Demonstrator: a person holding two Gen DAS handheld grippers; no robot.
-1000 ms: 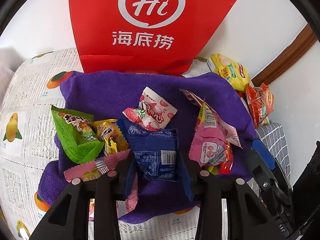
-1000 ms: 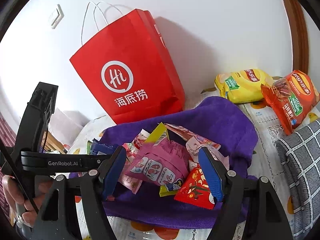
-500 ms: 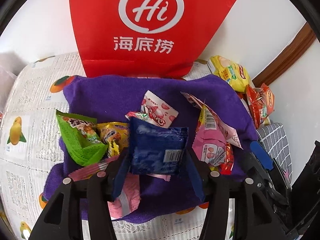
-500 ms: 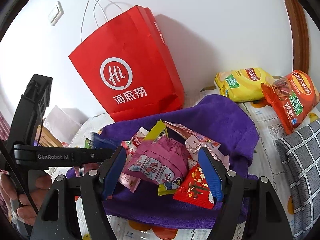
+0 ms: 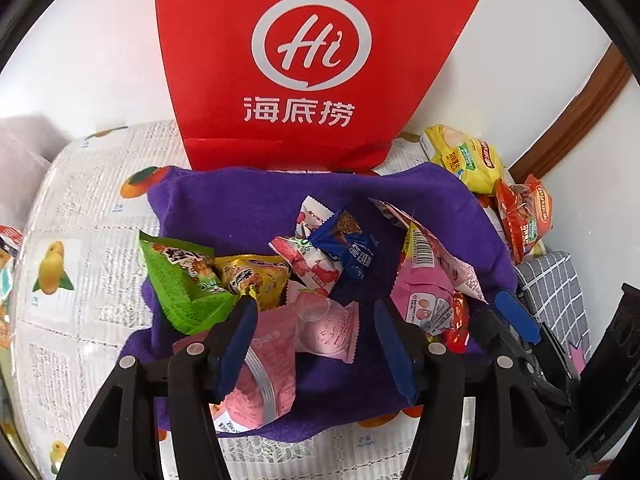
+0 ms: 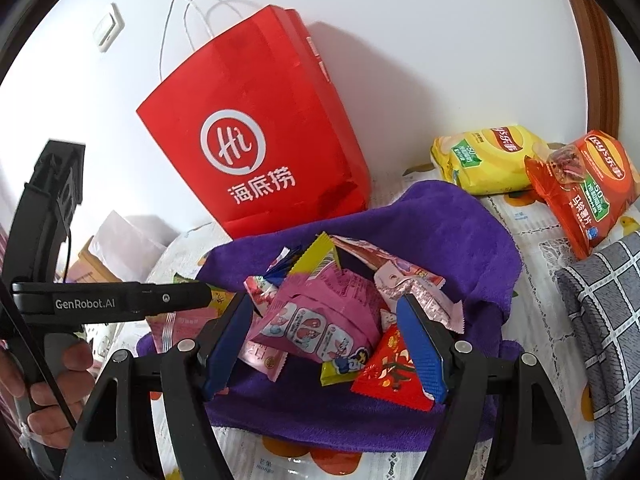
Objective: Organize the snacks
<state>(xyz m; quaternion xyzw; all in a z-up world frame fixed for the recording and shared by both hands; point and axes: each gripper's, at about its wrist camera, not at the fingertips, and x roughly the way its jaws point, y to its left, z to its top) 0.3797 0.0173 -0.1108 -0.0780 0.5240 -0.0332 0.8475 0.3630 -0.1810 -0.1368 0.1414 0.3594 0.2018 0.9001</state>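
Small snack packets lie heaped on a purple cloth (image 5: 240,208) in front of a red paper bag (image 5: 312,60). My left gripper (image 5: 314,318) hangs over the near side of the cloth, its jaws opening and pressing on nothing. A pale pink packet (image 5: 324,328) lies under them. A blue packet (image 5: 352,248) rests free farther back, against a white and red packet (image 5: 308,256). My right gripper (image 6: 324,316) stands open around a magenta packet (image 6: 320,312) on the heap, and I see no pad pressing on it. A red packet (image 6: 392,368) lies by its right finger.
Green (image 5: 180,280) and yellow (image 5: 256,276) packets sit at the cloth's left. A yellow chip bag (image 6: 484,156) and an orange one (image 6: 584,184) lie at the back right by the wall. A grey checked cloth (image 6: 608,320) is at the right. A hand (image 6: 40,392) holds the left gripper.
The left gripper, which was shut on the blue packet, opened and let it go; the packet now lies farther back on the cloth. The right gripper has not moved.
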